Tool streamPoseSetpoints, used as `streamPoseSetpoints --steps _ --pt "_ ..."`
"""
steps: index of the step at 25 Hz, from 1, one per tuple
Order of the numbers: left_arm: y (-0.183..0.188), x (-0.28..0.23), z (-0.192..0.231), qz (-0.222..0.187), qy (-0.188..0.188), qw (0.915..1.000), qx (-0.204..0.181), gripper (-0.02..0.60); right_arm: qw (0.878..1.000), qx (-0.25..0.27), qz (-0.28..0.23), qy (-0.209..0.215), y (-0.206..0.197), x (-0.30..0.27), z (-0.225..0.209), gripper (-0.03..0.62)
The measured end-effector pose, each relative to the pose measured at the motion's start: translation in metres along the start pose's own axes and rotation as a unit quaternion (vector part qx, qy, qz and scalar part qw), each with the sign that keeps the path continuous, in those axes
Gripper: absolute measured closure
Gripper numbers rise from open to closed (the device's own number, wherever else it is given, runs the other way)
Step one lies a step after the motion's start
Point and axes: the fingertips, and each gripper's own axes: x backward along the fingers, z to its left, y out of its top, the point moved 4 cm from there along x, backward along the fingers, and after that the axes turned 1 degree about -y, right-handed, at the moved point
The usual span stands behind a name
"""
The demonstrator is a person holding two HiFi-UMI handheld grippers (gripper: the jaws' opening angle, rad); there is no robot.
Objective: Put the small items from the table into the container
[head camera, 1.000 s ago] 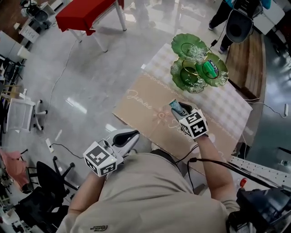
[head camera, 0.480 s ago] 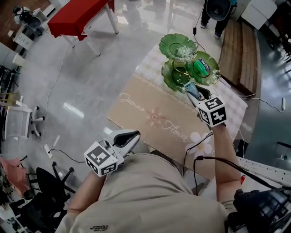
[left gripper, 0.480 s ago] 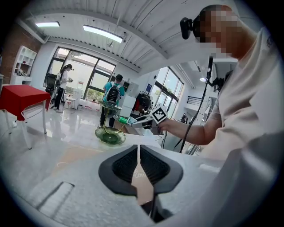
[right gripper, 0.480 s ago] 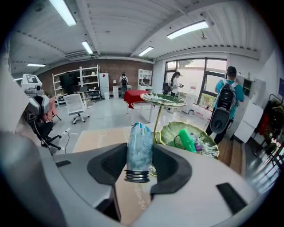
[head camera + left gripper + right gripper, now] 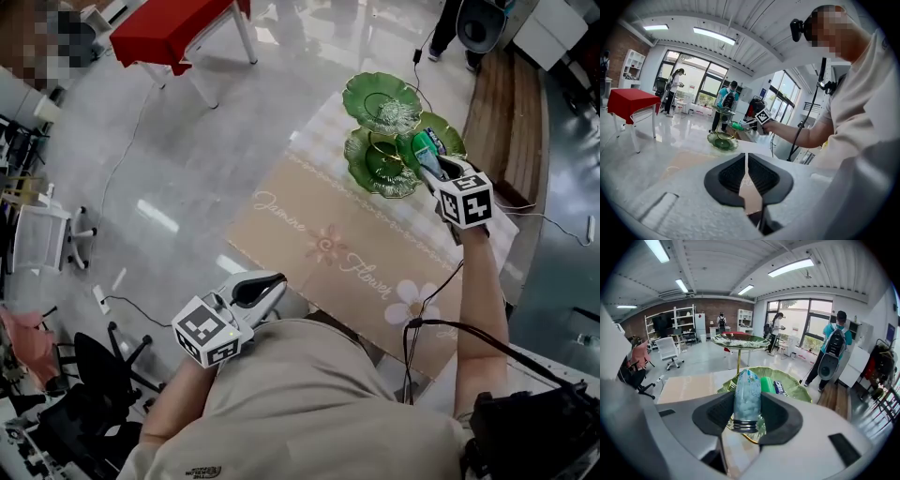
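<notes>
Small bottle (image 5: 747,392): clear-walled, filled with white pellets, neck toward the camera. It is clamped between the pads of the right gripper (image 5: 746,414), whose jaws stand apart only by the bottle's width. The bottle hangs over the near edge of the right-hand leaf dish (image 5: 790,380) of a green tiered stand, with no contact visible.

Step in hand, by judgement: delivering the item to the container. The next move calls for lowering over a bare part of that dish and parting the jaws gently, since a round bottle may roll off a shallow dish.

Contents: this dish holds a green item (image 5: 768,384) and a small dark packet (image 5: 778,386), just beside each other. Nothing can be made out in the top dish (image 5: 739,339). The lower left dish (image 5: 380,167) looks empty in the head view.

The stand rests at the far end of the table (image 5: 323,127), beyond a printed mat (image 5: 309,234). The left gripper (image 5: 255,289), jaws together on nothing, is held near the person's torso, well apart from the stand.
</notes>
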Motion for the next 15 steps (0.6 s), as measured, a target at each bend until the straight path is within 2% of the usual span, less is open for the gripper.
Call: streamPoseSetpoints --steps 8,15 --pt "-0.004 0.010 0.009 0.001 0.023 0.9996 0.014 0.572 1.000 -0.001 0.021 0.006 -0.002 -0.028 -0.008 0.410" --pt "-0.003 0.013 0.010 0.001 0.024 0.9996 0.017 0.572 0.999 0.014 0.029 0.005 0.000 -0.034 -0.004 0.407"
